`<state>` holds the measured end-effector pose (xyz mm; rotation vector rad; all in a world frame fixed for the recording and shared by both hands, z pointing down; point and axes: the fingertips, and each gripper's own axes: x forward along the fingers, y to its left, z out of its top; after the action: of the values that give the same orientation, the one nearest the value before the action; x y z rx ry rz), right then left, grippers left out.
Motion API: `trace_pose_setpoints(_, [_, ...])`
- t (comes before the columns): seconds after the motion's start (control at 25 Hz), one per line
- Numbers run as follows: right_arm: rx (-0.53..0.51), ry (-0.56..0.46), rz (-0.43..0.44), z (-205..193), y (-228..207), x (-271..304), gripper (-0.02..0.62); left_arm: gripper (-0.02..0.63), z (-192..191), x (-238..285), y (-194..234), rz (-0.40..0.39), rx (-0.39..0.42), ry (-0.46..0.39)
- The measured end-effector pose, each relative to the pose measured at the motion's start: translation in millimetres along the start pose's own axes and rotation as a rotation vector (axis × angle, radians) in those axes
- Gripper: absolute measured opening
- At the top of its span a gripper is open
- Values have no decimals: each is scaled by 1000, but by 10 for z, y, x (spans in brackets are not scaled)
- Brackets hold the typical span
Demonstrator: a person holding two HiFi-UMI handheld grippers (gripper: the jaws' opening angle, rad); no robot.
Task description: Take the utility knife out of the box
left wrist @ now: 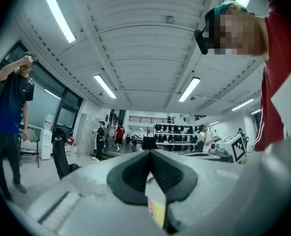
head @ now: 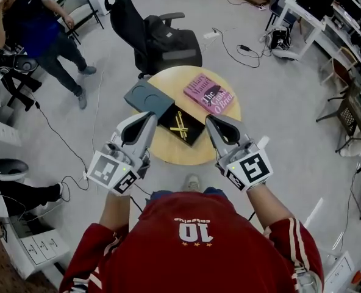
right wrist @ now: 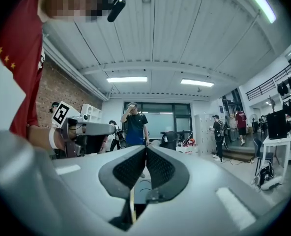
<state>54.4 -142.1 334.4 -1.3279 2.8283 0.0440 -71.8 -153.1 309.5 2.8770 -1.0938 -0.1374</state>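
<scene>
A round wooden table [head: 220, 140] stands in front of me in the head view. On it lies an open black box [head: 189, 134] with a yellow crossed item [head: 178, 126] inside, probably the utility knife. The box's grey lid [head: 147, 97] rests against its far left side. My left gripper [head: 150, 116] is shut and empty, its tips over the table's left part, right beside the box. My right gripper [head: 208, 121] is also shut and empty, its tips just right of the box. Both point level; in their own views the left gripper [left wrist: 150, 151] and the right gripper [right wrist: 146, 147] have their jaws together.
A pink book [head: 208, 94] lies on the table's far right. A black office chair [head: 162, 41] stands behind the table. A person in blue [head: 37, 26] stands at the upper left. Cables cross the floor [head: 241, 47], and desks [head: 308, 11] line the right.
</scene>
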Motion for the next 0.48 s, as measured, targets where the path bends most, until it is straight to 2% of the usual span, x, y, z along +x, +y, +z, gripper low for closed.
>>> trace_pose_setpoints(0.28, [-17,70,55,-238,-6,76,126,2,-74,8,69,-12,-28,-1])
trace_pose_setpoints(0.48, [-30,169,119,-663,-24,228,140,2,-136,-11,127,-8,-35,13])
